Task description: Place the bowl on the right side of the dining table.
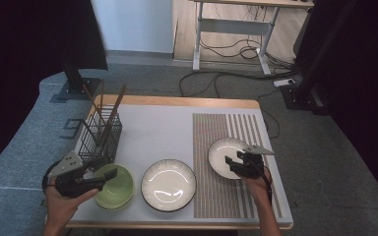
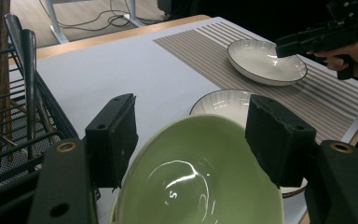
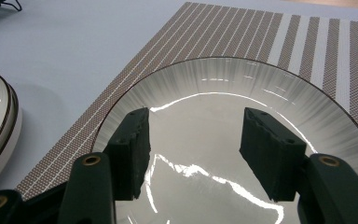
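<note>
High view: chopsticks (image 1: 109, 110) upright in wire basket (image 1: 98, 135).

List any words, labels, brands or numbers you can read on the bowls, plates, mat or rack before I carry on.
None can be read.
Green bowl: plain glaze, glare only.
White plate on the striped mat: dark rim line, ribbed pattern, no text.
Second white plate: no marks.
Wire rack with its utensils: no label visible.
Left gripper and right gripper: plain black, no visible markings.
</note>
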A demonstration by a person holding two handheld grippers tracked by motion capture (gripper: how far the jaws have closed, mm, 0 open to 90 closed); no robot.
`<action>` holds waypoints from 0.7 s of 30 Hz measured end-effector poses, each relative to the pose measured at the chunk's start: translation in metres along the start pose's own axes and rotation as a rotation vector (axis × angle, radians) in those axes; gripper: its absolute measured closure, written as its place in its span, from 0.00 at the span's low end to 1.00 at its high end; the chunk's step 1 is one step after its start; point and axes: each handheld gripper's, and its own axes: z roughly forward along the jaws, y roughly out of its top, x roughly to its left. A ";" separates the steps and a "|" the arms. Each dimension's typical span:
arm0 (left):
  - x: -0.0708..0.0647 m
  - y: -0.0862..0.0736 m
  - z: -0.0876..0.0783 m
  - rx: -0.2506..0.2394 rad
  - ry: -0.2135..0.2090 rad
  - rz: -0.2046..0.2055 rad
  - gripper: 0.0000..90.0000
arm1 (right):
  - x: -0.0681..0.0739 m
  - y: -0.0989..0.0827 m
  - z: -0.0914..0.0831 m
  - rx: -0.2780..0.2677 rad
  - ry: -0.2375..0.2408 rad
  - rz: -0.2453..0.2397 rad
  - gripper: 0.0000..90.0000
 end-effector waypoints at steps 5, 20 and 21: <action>0.004 -0.002 0.000 0.002 0.006 -0.012 0.38 | 0.000 0.000 0.001 0.009 0.002 -0.007 0.47; 0.017 -0.010 0.008 0.036 0.023 -0.046 0.38 | -0.002 -0.001 0.001 0.012 -0.003 -0.001 0.47; 0.018 -0.011 0.008 0.038 0.023 -0.048 0.38 | -0.002 -0.001 0.001 0.013 -0.003 -0.002 0.47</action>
